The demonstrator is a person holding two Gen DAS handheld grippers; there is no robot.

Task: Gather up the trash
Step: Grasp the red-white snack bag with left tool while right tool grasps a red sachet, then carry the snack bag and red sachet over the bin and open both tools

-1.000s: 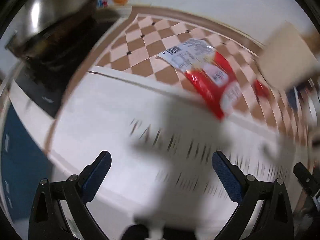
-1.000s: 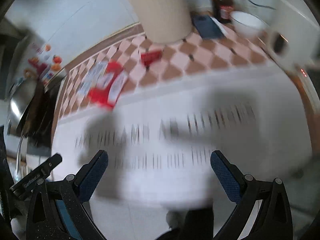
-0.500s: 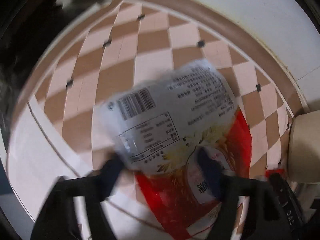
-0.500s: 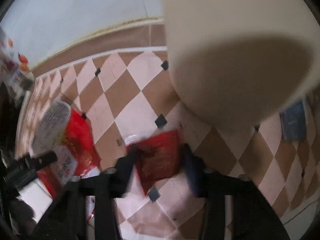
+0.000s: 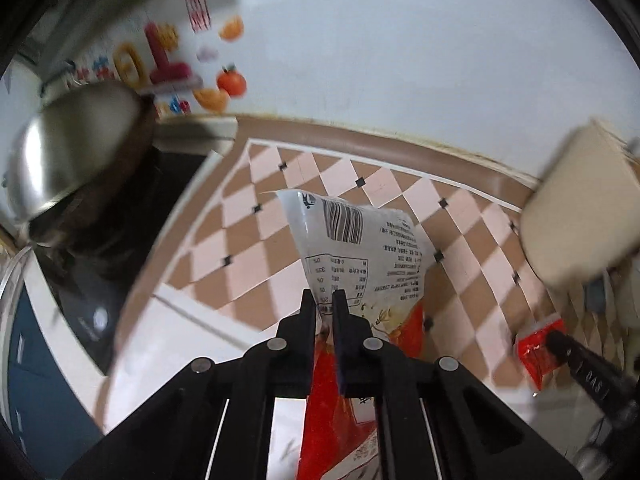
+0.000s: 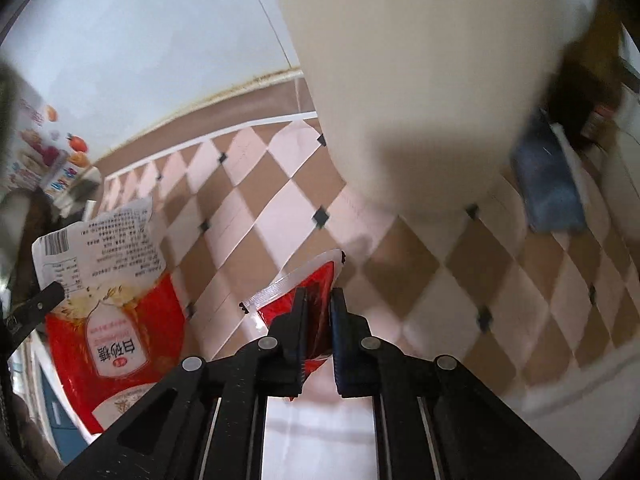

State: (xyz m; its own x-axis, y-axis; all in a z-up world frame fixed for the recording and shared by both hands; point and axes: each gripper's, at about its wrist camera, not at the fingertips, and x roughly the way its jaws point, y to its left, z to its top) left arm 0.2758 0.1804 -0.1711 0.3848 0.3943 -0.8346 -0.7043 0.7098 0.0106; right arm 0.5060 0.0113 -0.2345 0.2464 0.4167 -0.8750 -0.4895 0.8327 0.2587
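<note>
My left gripper (image 5: pixel 324 300) is shut on a large red and white food bag (image 5: pixel 360 248) and holds it lifted above the checkered counter; the bag also shows in the right wrist view (image 6: pixel 116 312). My right gripper (image 6: pixel 318 300) is shut on a small red sachet (image 6: pixel 304 284), raised off the tiles. The sachet also shows at the right of the left wrist view (image 5: pixel 538 352), with the right gripper's finger on it.
A cream cylindrical container (image 6: pixel 424 80) stands close behind the sachet. A metal pot (image 5: pixel 72 148) sits on a dark stove at the left. A blue object (image 6: pixel 548 184) lies at the right. The white wall (image 5: pixel 400 40) bounds the checkered counter (image 5: pixel 248 248) at the back.
Both grippers moved in from the counter's front edge and shut, the left on the large bag, the right on the red sachet. Both items are now lifted.
</note>
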